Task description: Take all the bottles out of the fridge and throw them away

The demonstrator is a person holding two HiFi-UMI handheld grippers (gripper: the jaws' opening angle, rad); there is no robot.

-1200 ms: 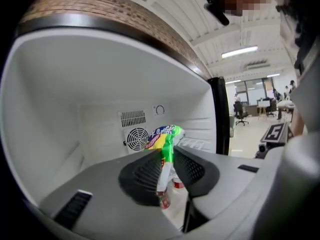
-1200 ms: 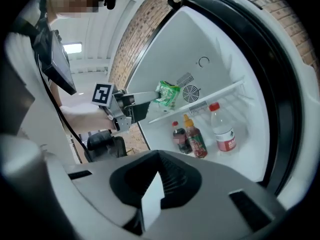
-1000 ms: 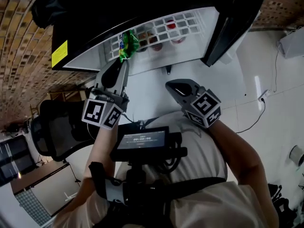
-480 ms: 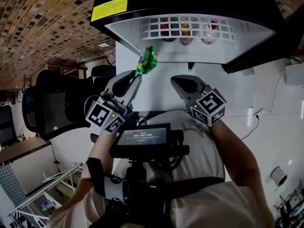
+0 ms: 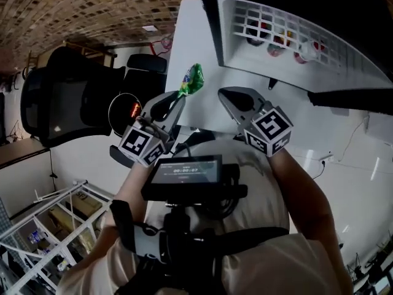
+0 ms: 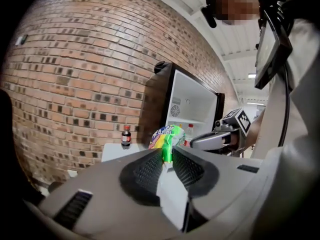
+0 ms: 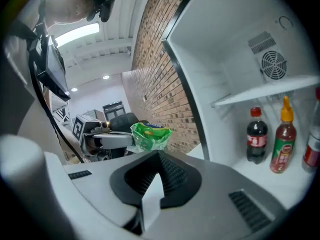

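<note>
My left gripper (image 5: 177, 105) is shut on a crumpled green bottle (image 5: 192, 80) with a coloured label, held up in front of me; the left gripper view shows the bottle (image 6: 168, 138) pinched at its lower end. My right gripper (image 5: 235, 96) is beside it, shut with nothing in it. The open fridge (image 5: 295, 35) is at the upper right. In the right gripper view, its white shelf holds a cola bottle (image 7: 256, 136), a red sauce bottle (image 7: 283, 144) and part of another bottle (image 7: 313, 151).
A second cola bottle (image 6: 126, 136) stands on a white surface against the brick wall (image 6: 75, 74). A black office chair (image 5: 55, 100) is at the left. Metal racking (image 5: 55, 220) shows at the lower left, white floor with a cable (image 5: 344, 165) at the right.
Both grippers have swung left, away from the fridge, which has slid to the upper right of the head view. The green bottle stays in the left jaws. The chair has come into view.
</note>
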